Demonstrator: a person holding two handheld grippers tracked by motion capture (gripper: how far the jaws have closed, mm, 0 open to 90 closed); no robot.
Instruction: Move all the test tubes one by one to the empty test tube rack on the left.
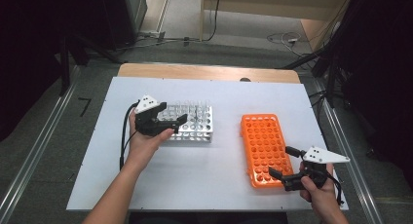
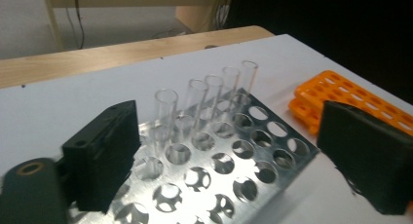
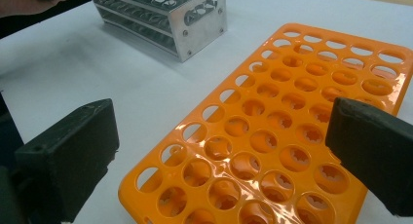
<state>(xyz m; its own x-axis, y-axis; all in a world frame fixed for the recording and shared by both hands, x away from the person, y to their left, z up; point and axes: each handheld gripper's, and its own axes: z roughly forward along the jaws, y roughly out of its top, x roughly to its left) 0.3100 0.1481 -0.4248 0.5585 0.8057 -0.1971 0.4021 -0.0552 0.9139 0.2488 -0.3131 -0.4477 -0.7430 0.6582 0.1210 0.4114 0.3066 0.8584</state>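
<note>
On the counter (image 1: 204, 170): a steel rack (image 1: 192, 121) stood at nine o'clock from centre, an orange rack (image 1: 265, 148) at three o'clock.
Tubes (image 2: 204, 100): clear glass, upright in the steel rack's far rows, long axis vertical.
Left claw (image 1: 171, 122): released, jaws wide apart, nothing between them; it hovered over the steel rack's near-left part.
Key relation: from the left claw view the tubes lay at twelve o'clock, just beyond the jaw tips, not touching them.
Right claw (image 1: 282, 161): released and empty, at the orange rack's near right corner, at five o'clock on the counter.
Orange rack's holes: all bare, as far as could be seen.
Nearer hand: the left, by far; the right was well apart from the tubes.
</note>
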